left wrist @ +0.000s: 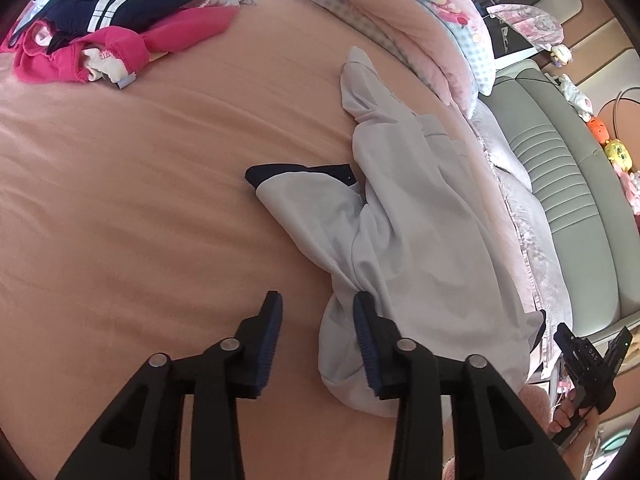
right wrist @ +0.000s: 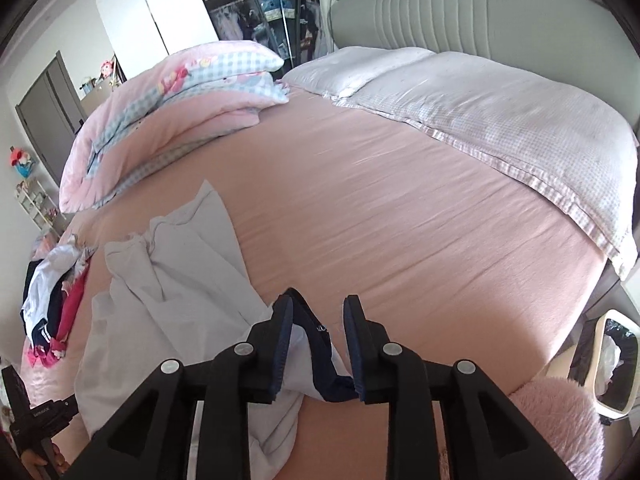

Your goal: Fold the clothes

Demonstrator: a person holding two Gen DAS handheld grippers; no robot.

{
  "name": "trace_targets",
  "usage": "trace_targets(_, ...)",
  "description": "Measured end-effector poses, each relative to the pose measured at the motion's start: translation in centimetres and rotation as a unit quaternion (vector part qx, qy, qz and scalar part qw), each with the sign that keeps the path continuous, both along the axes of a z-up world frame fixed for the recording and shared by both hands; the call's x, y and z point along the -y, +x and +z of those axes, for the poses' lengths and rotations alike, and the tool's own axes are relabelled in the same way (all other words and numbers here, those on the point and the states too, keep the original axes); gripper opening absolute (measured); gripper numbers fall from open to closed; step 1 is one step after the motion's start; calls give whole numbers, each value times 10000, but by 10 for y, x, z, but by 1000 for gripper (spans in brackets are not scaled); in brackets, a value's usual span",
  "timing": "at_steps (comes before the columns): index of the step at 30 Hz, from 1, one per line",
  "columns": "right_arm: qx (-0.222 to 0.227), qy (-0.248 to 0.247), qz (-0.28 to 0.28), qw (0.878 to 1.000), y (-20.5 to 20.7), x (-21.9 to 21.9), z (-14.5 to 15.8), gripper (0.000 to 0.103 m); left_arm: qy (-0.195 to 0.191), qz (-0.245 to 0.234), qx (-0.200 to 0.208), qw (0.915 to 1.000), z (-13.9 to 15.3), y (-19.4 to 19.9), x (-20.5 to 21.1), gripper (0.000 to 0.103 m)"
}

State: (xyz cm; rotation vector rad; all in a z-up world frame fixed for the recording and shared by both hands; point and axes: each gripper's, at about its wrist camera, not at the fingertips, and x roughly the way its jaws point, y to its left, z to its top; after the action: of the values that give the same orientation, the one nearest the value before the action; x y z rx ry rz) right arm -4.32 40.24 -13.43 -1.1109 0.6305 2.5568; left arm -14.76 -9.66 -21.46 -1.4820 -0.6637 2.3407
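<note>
A pale grey-white garment [left wrist: 404, 240] with navy trim lies crumpled on the pink bed sheet [left wrist: 140, 208]. My left gripper [left wrist: 318, 306] is open just above the sheet at the garment's near end; its right finger rests against the cloth. In the right wrist view the same garment [right wrist: 176, 280] lies at the left. My right gripper [right wrist: 318, 312] is open, with the garment's navy cuff [right wrist: 316, 344] lying between the fingers. The other gripper [left wrist: 588, 364] shows at the right edge of the left wrist view.
A pile of pink, navy and white clothes [left wrist: 104, 40] lies at the far left of the bed. A folded pink and blue checked quilt [right wrist: 168, 120] sits beyond the garment. Pillows [right wrist: 480, 112] and a grey headboard [right wrist: 440, 8] stand at the bed's head. A bin [right wrist: 614, 364] is beside the bed.
</note>
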Motion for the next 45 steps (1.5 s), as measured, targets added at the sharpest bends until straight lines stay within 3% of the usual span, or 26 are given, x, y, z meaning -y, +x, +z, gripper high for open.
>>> trace_targets(2, 231, -314, 337, 9987, -3, 8, -12, 33, -13, 15, -42, 10000, -1, -3, -2, 41)
trace_targets(5, 770, -236, 791, 9936, -14, 33, -37, 33, -48, -160, 19, 9999, -7, -8, -12, 41)
trace_targets(8, 1342, -344, 931, 9860, -28, 52, -71, 33, -25, -331, -6, 9994, -9, -7, -23, 41)
trace_targets(10, 1450, -71, 899, 9853, -32, 66, -77, 36, 243, -448, 13, 9987, -9, -6, -27, 41)
trace_targets(12, 1374, 142, 1190, 9832, -35, 83, -75, 32, 257, -502, -12, 9984, -10, -4, -30, 39)
trace_targets(14, 1231, -98, 1567, 9799, -38, 95, -71, 5, -56, -381, -128, 9992, -10, -1, -34, 27)
trace_targets(15, 1156, -236, 1743, 9776, -39, 100, -70, 4, -183, -246, -149, 9994, -9, 0, -35, 12)
trace_targets(16, 1066, -315, 1809, 9772, -40, 102, -67, 3, -287, -117, -175, 9994, -8, 2, -36, 10)
trace_targets(20, 603, -603, 1471, 9854, -35, 86, -55, 3, -164, 181, -436, 9988, 4, 11, -25, 5)
trace_targets(24, 281, -438, 907, 9945, -27, 53, -38, 3, -153, 306, -572, 9978, 15, 17, -2, 4)
trace_targets(27, 373, -546, 807, 9945, -22, 37, -38, 3, 48, 284, -455, 9985, 12, 16, 10, 4)
trace_targets(30, 670, -530, 918, 9921, -18, 42, -46, 3, 602, 70, -262, 9978, 4, 13, 7, 4)
trace_targets(32, 727, -545, 1041, 9904, -15, 51, -47, 4, 842, -12, -194, 9963, 1, 12, 1, 7)
trace_targets(33, 747, -497, 1089, 9900, -14, 57, -46, 9, 866, -37, -186, 9961, 1, 12, -2, 17)
trace_targets(34, 769, -406, 1126, 9898, -14, 63, -45, 26, 770, -46, -166, 9969, 0, 12, -4, 26)
trace_targets(35, 792, -292, 1157, 9897, -14, 69, -45, 37, 699, -54, -154, 9974, 0, 12, -6, 57)
trace_targets(36, 778, -217, 1178, 9897, -14, 74, -43, 50, 806, -51, -197, 9965, -1, 13, -5, 76)
trace_targets(38, 714, -107, 1210, 9900, -15, 82, -39, 51, 982, -66, -216, 9949, -3, 15, -4, 76)
trace_targets(41, 733, -5, 1118, 9910, -16, 85, -39, 54, 730, -176, -104, 9971, -7, 14, -9, 75)
trace_targets(45, 796, -572, 761, 9923, -9, 73, -50, 54, 812, -269, -131, 9963, -7, 13, -16, 75)
